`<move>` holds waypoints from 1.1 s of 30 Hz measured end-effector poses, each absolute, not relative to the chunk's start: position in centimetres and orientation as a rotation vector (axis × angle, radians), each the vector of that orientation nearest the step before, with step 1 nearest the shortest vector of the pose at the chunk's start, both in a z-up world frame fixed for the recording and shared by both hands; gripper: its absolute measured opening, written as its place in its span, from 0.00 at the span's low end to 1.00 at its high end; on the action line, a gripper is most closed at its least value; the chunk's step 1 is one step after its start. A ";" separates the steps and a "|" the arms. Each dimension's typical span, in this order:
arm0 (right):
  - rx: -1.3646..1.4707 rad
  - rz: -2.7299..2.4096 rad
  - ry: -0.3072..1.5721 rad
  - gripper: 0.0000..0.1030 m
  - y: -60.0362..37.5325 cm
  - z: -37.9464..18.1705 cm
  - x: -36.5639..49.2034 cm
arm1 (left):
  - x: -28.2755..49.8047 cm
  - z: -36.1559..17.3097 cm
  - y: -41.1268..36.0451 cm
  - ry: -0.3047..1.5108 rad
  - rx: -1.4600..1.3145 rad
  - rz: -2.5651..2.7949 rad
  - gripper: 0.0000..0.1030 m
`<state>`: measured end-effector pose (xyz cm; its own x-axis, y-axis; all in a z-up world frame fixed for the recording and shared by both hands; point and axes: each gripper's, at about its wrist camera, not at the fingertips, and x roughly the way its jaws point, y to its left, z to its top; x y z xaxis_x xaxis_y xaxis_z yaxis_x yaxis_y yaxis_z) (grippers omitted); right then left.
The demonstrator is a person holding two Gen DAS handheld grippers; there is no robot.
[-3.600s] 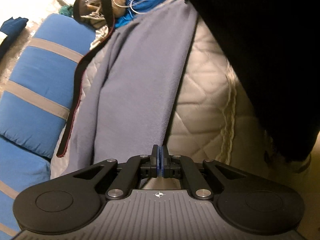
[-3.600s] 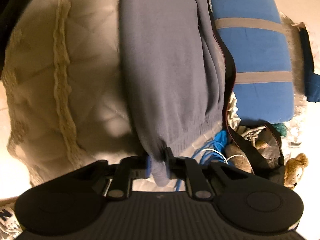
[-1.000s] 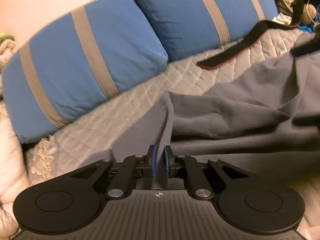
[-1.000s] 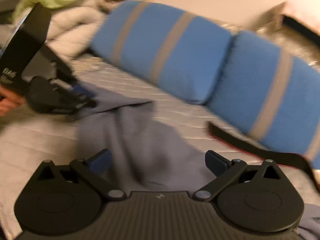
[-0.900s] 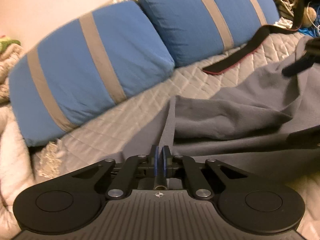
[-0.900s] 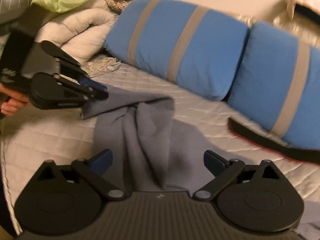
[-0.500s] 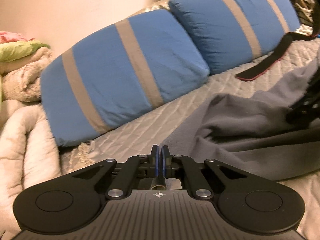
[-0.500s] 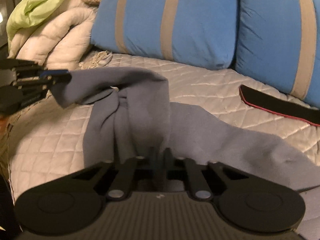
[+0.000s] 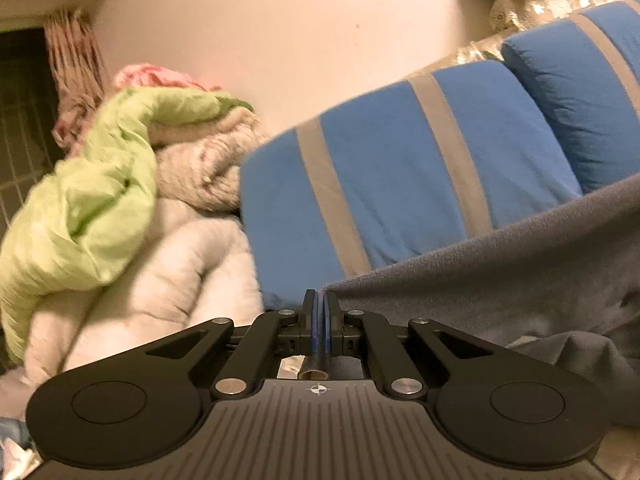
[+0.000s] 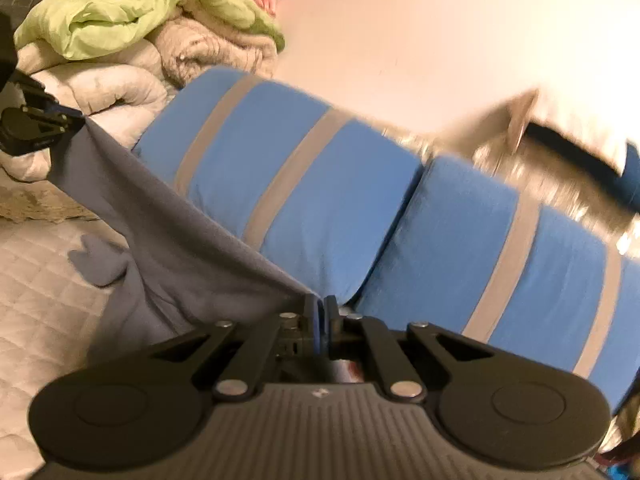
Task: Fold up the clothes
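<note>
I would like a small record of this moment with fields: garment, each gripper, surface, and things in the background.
garment: grey garment, stretched between both grippers, lower part hanging to the bed
left gripper: shut on one corner of the garment
right gripper: shut on the other corner
surface: quilted bedspread
behind: two blue pillows with grey stripes
far left: pale folded blankets with a green cloth on top
</note>
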<state>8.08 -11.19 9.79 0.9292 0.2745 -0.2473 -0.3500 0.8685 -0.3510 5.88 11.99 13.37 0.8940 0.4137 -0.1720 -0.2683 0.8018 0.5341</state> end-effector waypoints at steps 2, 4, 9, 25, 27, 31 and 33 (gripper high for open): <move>-0.421 0.313 0.180 0.03 -11.0 9.8 8.2 | 6.0 13.6 11.8 0.273 0.546 0.389 0.03; -0.434 0.293 0.177 0.02 -10.7 9.6 8.8 | 6.5 13.5 11.3 0.266 0.575 0.403 0.03; -0.430 0.271 0.201 0.02 -10.5 9.8 10.7 | 9.0 13.6 11.2 0.287 0.587 0.407 0.03; -0.688 0.656 0.389 0.25 -9.3 6.4 10.2 | 13.5 13.0 11.4 0.335 0.548 0.426 0.03; -0.671 0.618 0.418 0.03 -9.7 6.5 10.9 | 13.6 13.1 11.5 0.338 0.544 0.431 0.03; -0.642 0.570 0.368 0.02 -10.5 8.2 10.8 | 13.1 13.4 11.4 0.317 0.553 0.448 0.03; -0.638 0.549 0.329 0.02 -10.9 9.2 10.9 | 12.4 14.1 11.2 0.293 0.546 0.452 0.03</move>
<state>10.86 -10.95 9.20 0.8088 0.3793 -0.4494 -0.5752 0.6692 -0.4704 12.41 11.25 14.11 0.8618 0.4853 -0.1477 -0.3328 0.7606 0.5575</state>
